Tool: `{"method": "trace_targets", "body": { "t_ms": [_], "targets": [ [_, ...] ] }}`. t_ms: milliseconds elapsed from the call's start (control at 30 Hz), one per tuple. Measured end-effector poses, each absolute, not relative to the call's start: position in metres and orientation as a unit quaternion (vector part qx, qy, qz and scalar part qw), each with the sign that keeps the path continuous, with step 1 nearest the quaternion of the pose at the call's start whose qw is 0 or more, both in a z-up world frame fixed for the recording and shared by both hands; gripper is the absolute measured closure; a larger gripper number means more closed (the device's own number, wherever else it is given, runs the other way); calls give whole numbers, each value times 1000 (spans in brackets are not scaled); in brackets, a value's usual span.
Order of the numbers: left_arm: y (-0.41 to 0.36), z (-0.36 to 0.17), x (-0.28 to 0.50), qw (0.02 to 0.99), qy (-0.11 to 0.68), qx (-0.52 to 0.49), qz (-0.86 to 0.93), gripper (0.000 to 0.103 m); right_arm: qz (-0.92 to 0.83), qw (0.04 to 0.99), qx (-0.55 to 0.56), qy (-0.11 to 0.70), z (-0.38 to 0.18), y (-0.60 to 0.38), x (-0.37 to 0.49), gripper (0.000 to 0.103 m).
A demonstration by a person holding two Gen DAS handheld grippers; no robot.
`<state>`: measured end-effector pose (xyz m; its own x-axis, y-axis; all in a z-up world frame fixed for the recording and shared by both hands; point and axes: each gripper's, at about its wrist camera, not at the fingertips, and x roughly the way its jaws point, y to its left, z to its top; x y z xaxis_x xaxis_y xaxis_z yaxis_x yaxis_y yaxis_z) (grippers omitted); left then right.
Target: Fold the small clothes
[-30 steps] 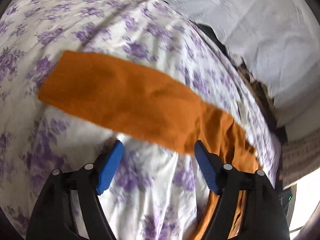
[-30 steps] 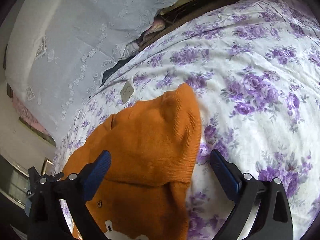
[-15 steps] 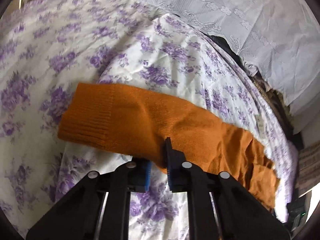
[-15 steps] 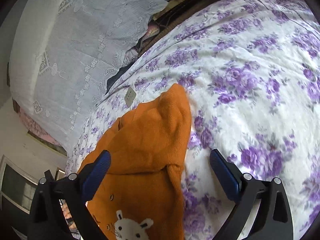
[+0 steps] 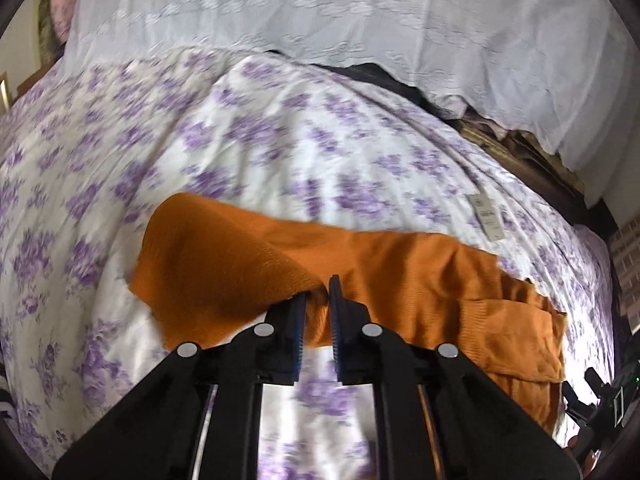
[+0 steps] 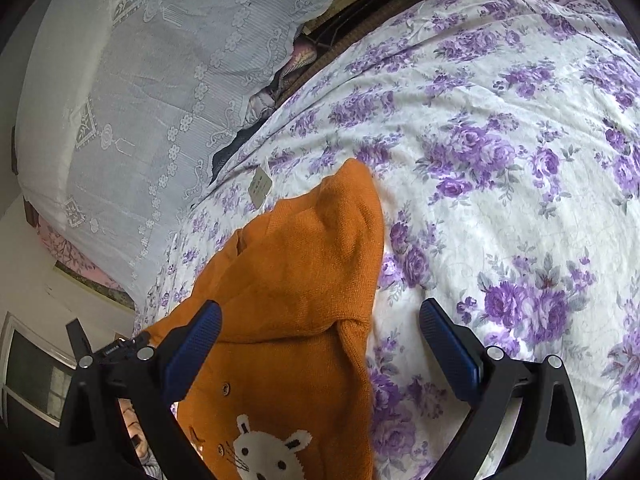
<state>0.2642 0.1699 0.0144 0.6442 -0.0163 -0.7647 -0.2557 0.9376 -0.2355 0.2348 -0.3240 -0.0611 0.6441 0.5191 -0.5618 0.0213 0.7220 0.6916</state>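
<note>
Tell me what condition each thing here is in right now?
Orange knitted baby sweater: spread on the bed, one sleeve pinched and lifted.
Left gripper: jaws shut on the sleeve.
Right gripper: jaws open, holding nothing.
Purple-flowered white bedspread: spread out, slightly rumpled.
White paper tag: lying beside the sweater.

Surface: a bed (image 6: 500, 128) spread with a white cover printed in purple flowers.
On it: an orange knitted sweater (image 6: 304, 280) lay partly flat, a white rabbit on its front.
Beside sweater: a small paper tag (image 6: 260, 186).
</note>
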Motion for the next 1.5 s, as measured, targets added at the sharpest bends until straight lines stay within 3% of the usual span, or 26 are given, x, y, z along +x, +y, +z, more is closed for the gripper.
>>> {"method": "trace_targets", "body": {
  "t_ms": [633,700,800,1100,1500],
  "targets": [
    [22,53,269,913,405,-32,-46,91,156,828,359,402,-59,-321,232,4],
    [29,47,264,907,416,-50,-42,89,159,825,361,403,-59,-321,232,4],
    [61,33,252,898,431,-84,-6,75,164,821,365,407,-59,-320,232,4],
    [186,-16,227,852,453,-237,115,76,162,823,356,412,-61,-315,234,4],
    [202,-25,262,833,455,-285,138,75,161,826,344,416,-63,-313,237,4]
  ]
}}
